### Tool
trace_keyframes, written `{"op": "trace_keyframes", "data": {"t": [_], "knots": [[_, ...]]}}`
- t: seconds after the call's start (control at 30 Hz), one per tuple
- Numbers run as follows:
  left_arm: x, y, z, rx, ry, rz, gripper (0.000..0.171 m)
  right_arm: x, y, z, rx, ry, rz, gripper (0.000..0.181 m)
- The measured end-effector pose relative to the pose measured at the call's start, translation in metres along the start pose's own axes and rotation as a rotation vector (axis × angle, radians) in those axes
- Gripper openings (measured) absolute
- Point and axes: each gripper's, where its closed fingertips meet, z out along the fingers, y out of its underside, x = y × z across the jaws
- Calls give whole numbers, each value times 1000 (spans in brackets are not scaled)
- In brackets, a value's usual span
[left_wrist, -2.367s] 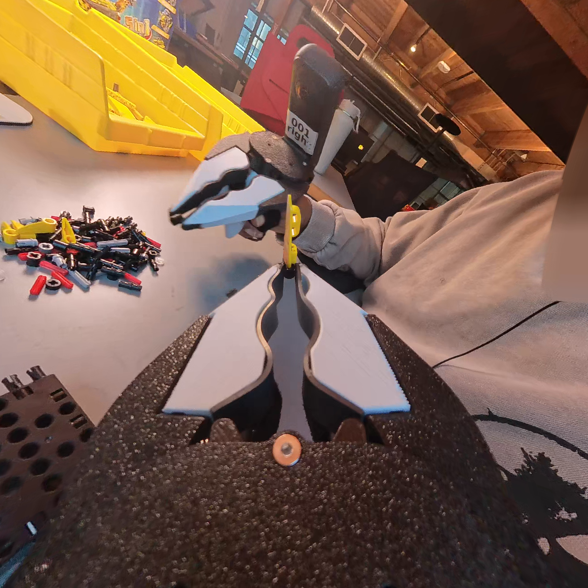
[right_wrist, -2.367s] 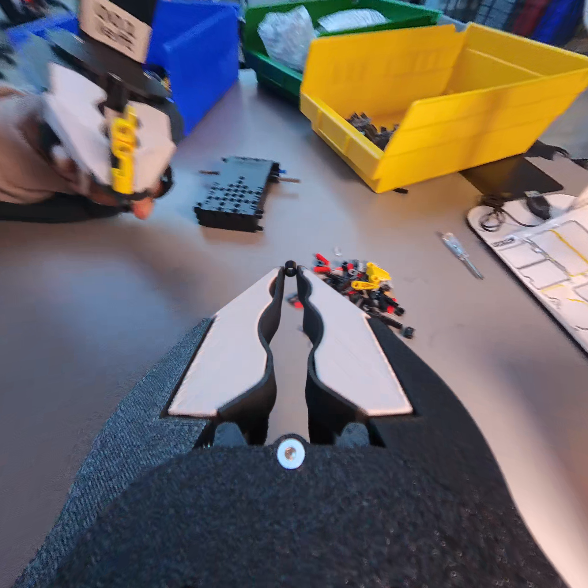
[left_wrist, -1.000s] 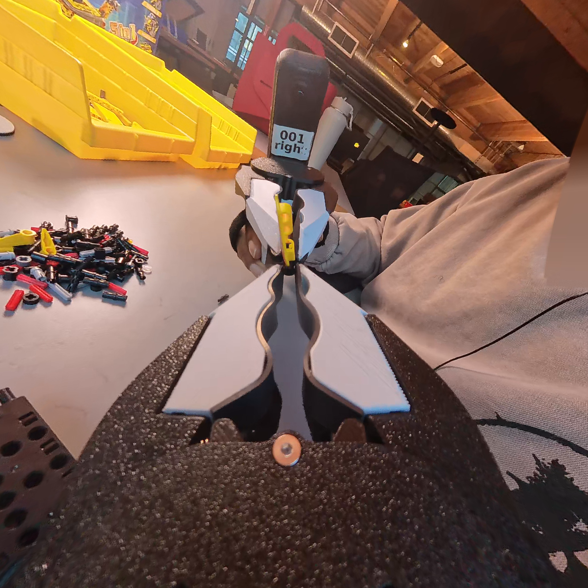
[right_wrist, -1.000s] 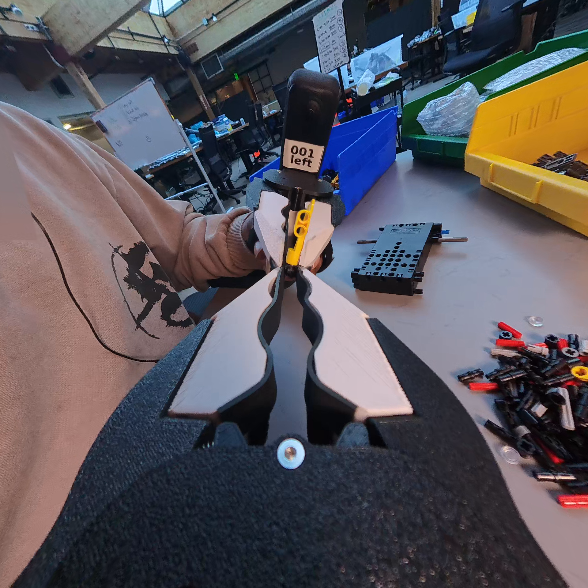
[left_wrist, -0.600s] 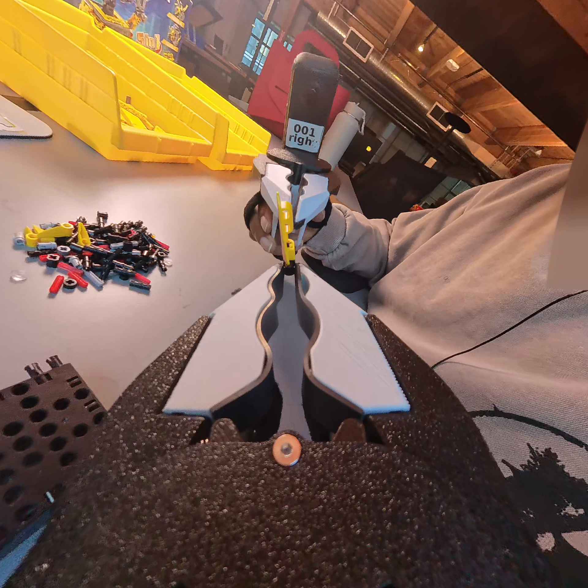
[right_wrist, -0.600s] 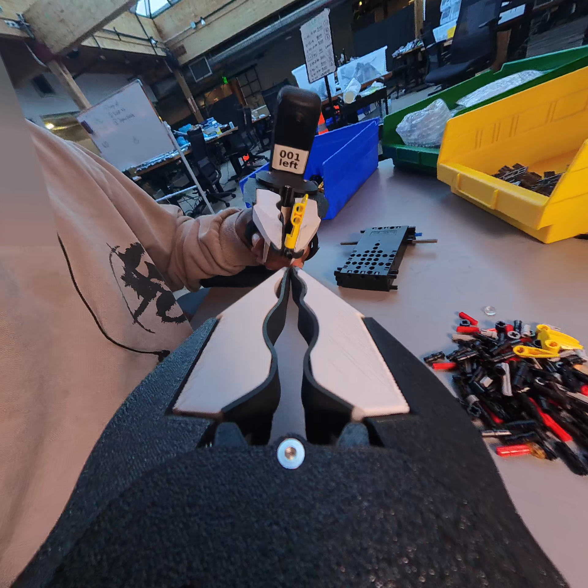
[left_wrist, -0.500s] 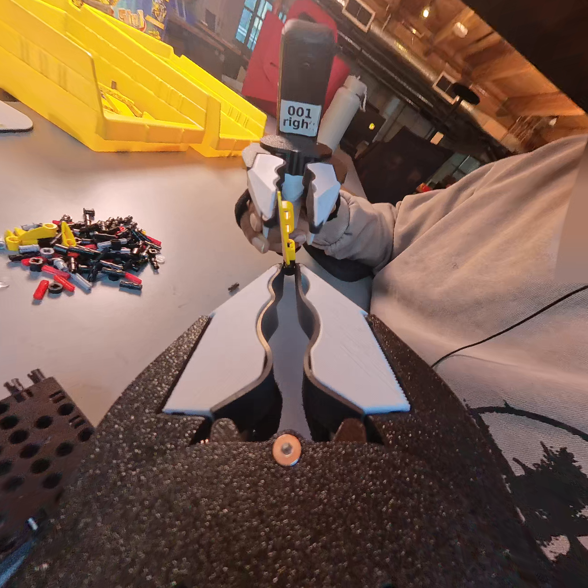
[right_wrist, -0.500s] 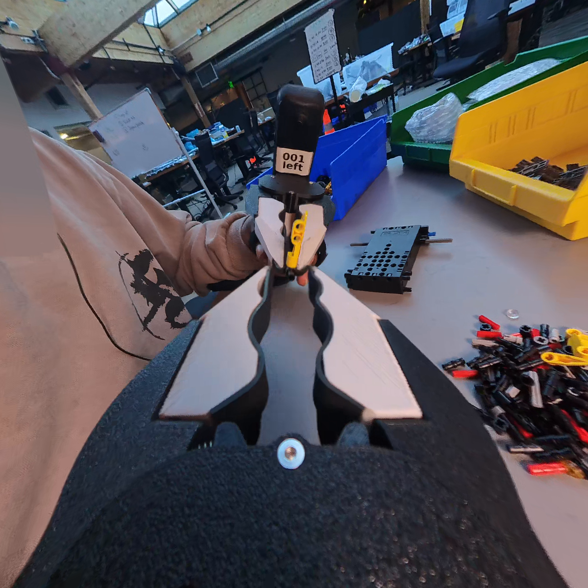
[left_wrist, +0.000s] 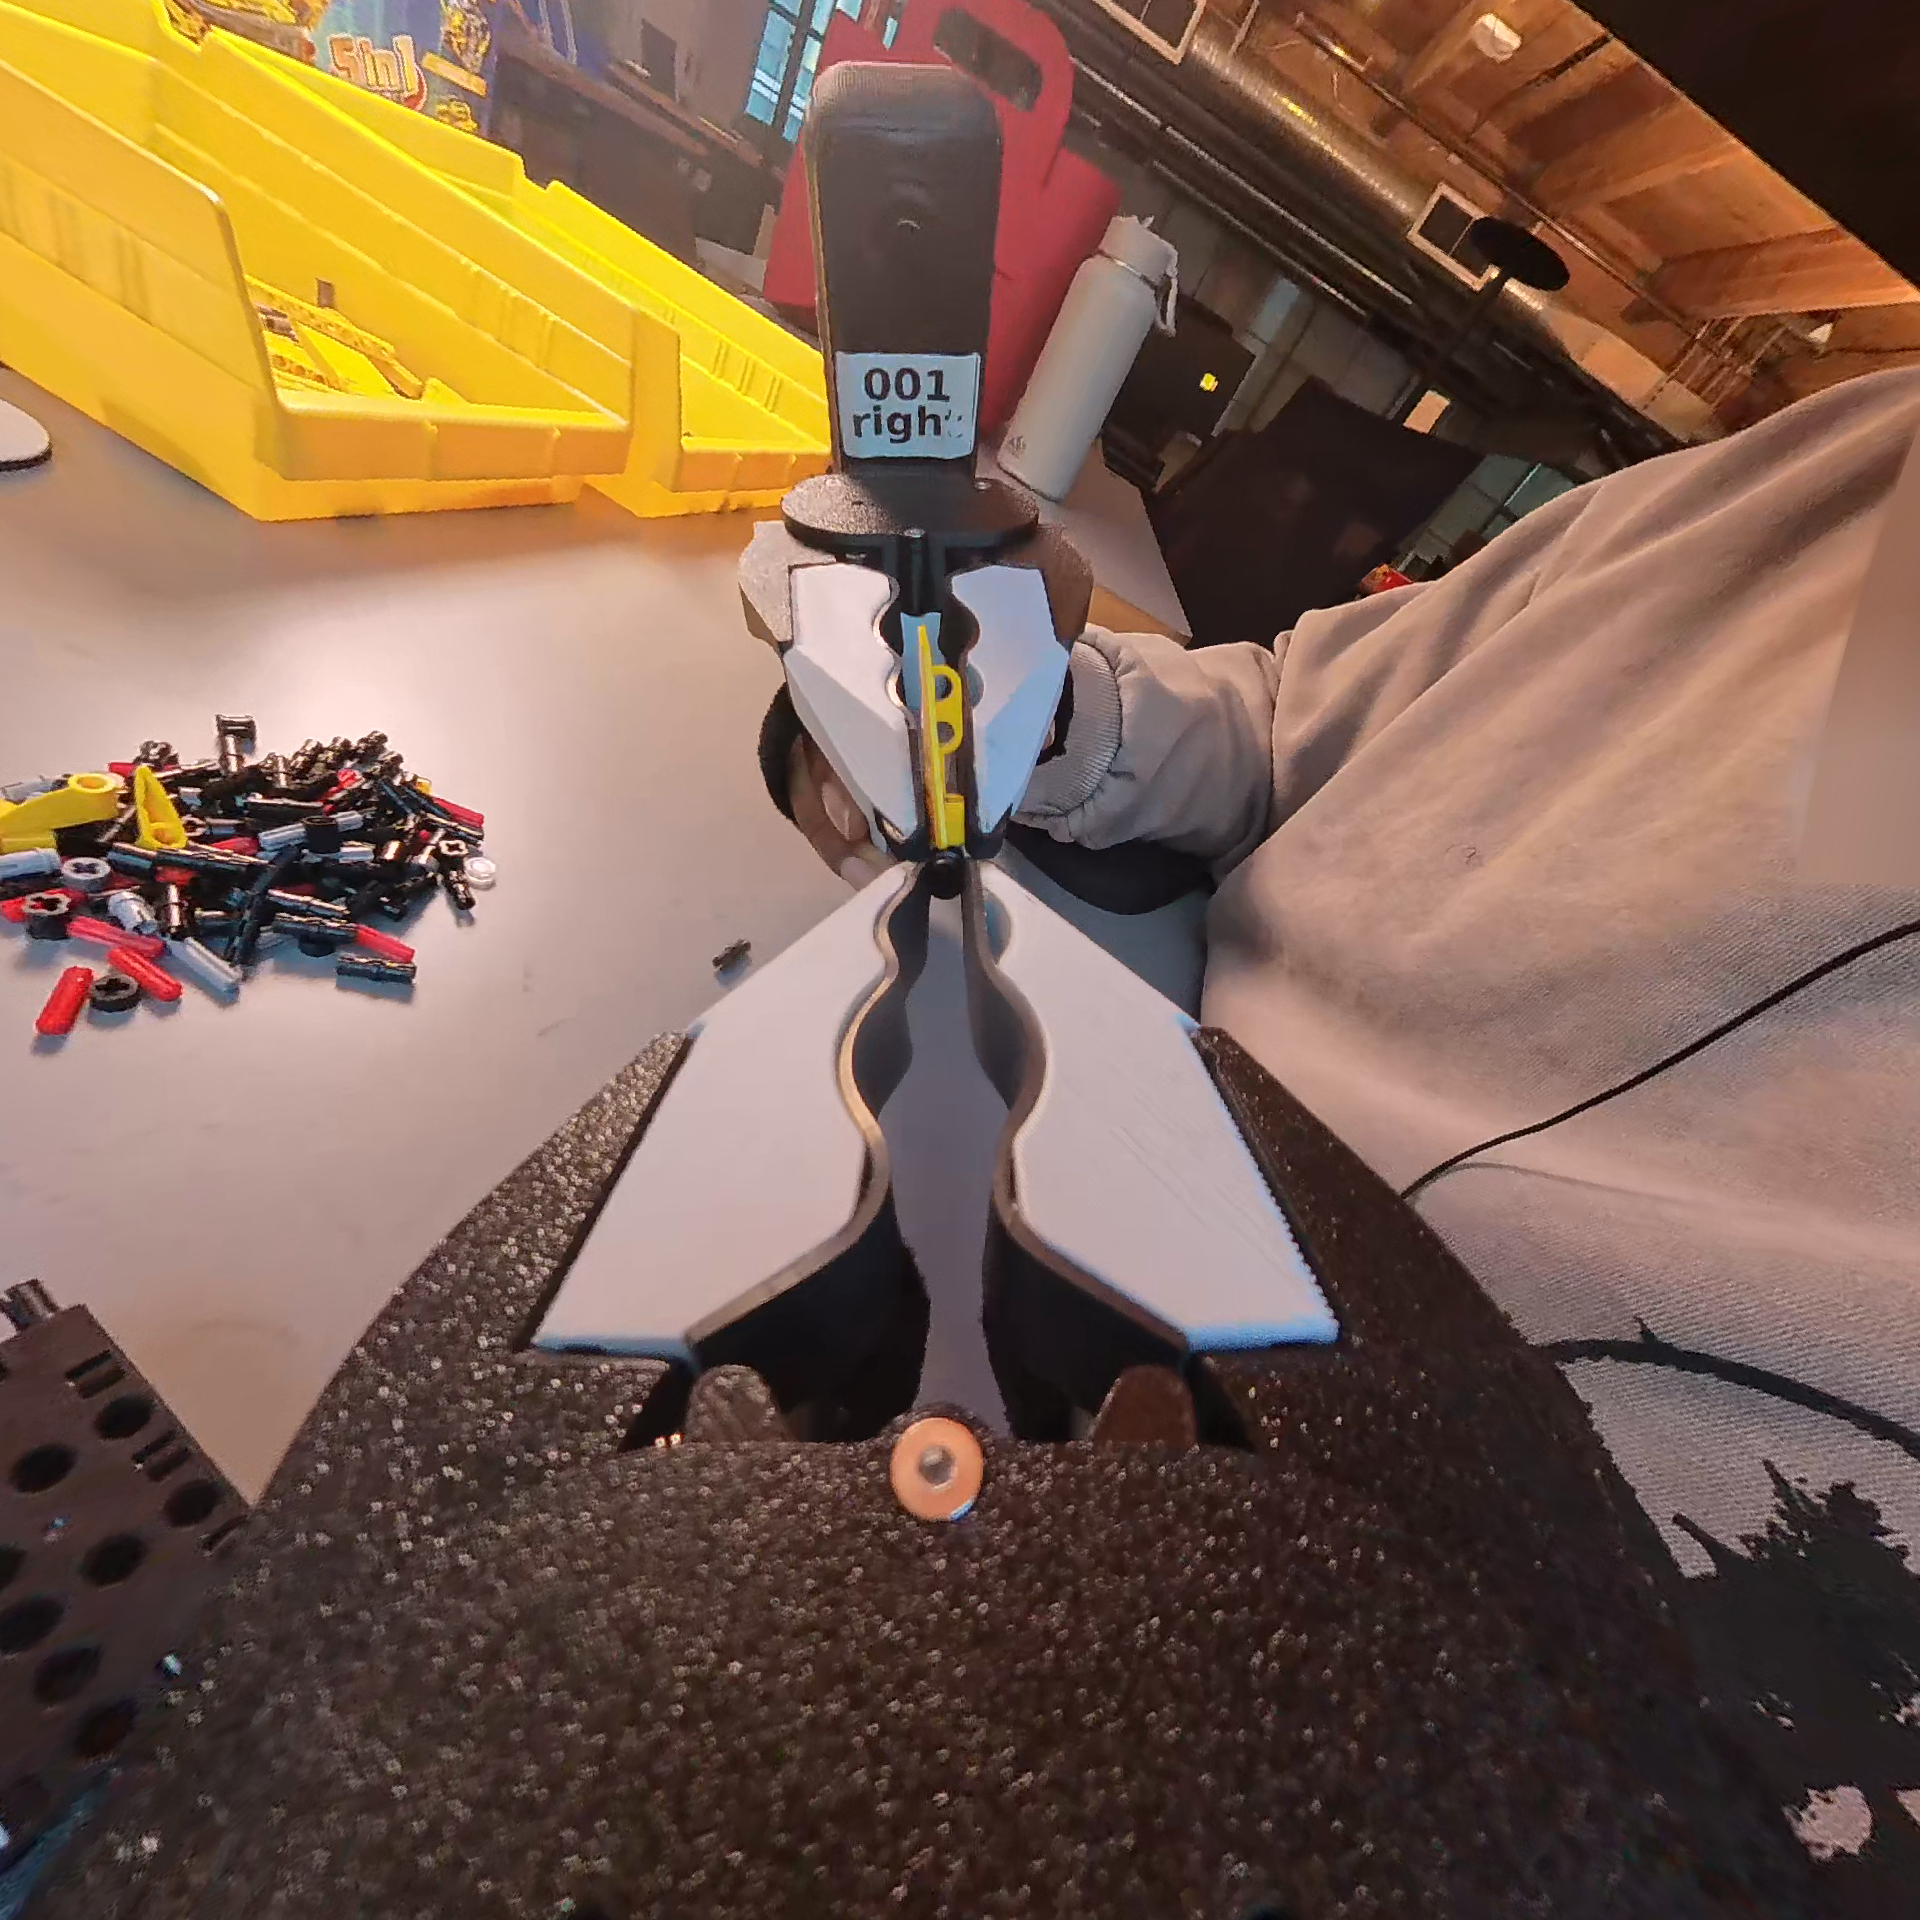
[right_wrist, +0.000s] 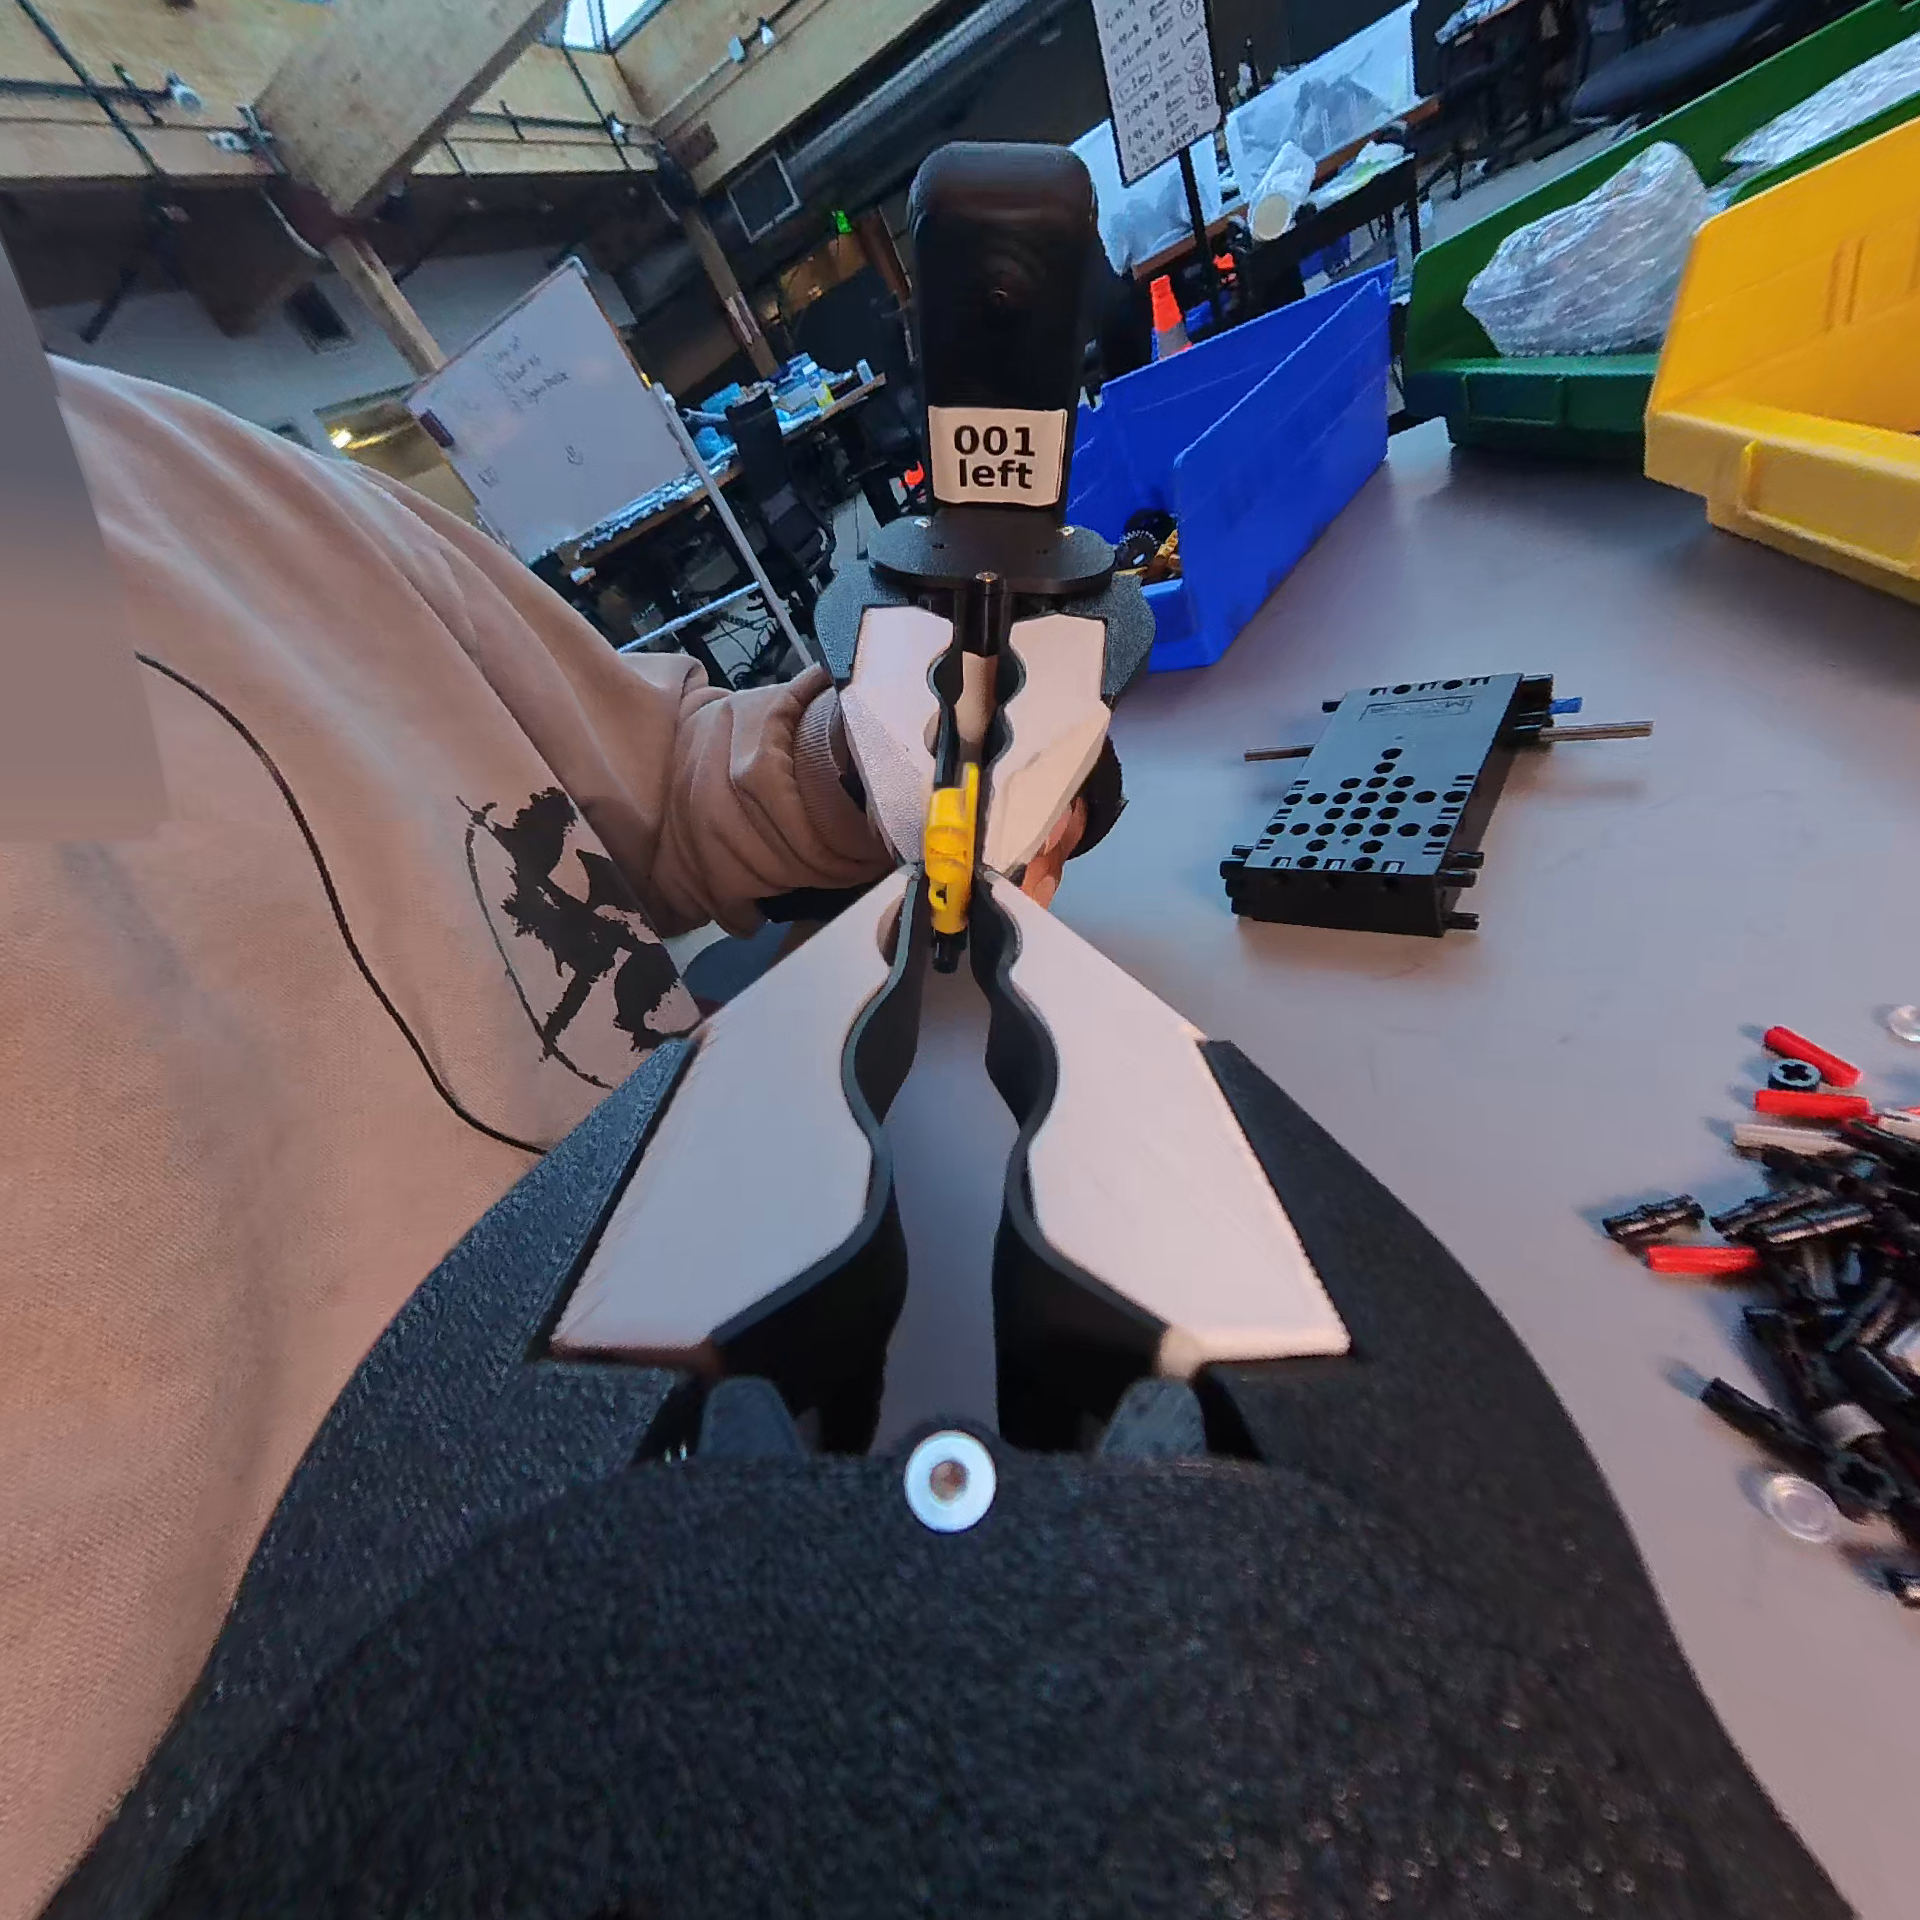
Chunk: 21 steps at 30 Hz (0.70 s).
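A thin yellow beam (left_wrist: 940, 727) with holes is held above the grey table, between both grippers, which face each other tip to tip. My left gripper (left_wrist: 942, 878) is shut on its near end, where a small black pin (left_wrist: 943, 885) shows. My right gripper (right_wrist: 945, 914) is closed around the beam (right_wrist: 948, 831) from the other side. In the left wrist view the right gripper (left_wrist: 940, 847) has the beam between its fingers. In the right wrist view the left gripper (right_wrist: 951, 862) pinches the beam. A hand in a beige sleeve holds each gripper.
A pile of small black, red, grey and yellow parts (left_wrist: 239, 842) lies on the table, also in the right wrist view (right_wrist: 1829, 1247). A black perforated plate (right_wrist: 1371, 810) lies behind. Yellow bins (left_wrist: 364, 343), a blue bin (right_wrist: 1247, 468) and a green bin (right_wrist: 1507, 343) stand at the back. Left and right tips are no more than a few centimetres apart.
Half a second ago my right gripper was open, close to the beam. It has since moved in and closed around the beam. My left gripper has kept its hold throughout.
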Motion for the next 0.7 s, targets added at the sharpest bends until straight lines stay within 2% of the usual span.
{"op": "trace_keyframes", "data": {"t": [0.13,0.17,0.2,0.23,0.27,0.33,0.4,0.47,0.57,0.7], "knots": [[2,-4,-1,6,3,17,5,-3,-1,-2,-9,-13,-17,6],[0,-11,-10,44,-12,18,5,-2,0,-6,-22,-4,-30,6],[-8,-31,-34,162,-33,-14,4,7,1,-20,-22,40,-32,6],[-18,-40,-57,215,-86,-7,4,18,-2,-38,14,90,-13,5],[-22,-37,-65,196,-125,17,5,22,-2,-49,34,113,3,5],[-26,-25,-53,144,-131,9,5,15,-3,-41,26,105,-30,6],[-28,-10,-36,37,-141,19,6,13,-6,-30,32,86,-38,6],[-30,-4,-30,-2,-163,58,6,16,-8,-32,47,75,-12,6],[-29,-5,-31,25,-146,33,6,18,-8,-36,63,89,12,6],[-23,-10,-31,53,-129,86,6,19,-3,-38,45,113,-10,6]]}}
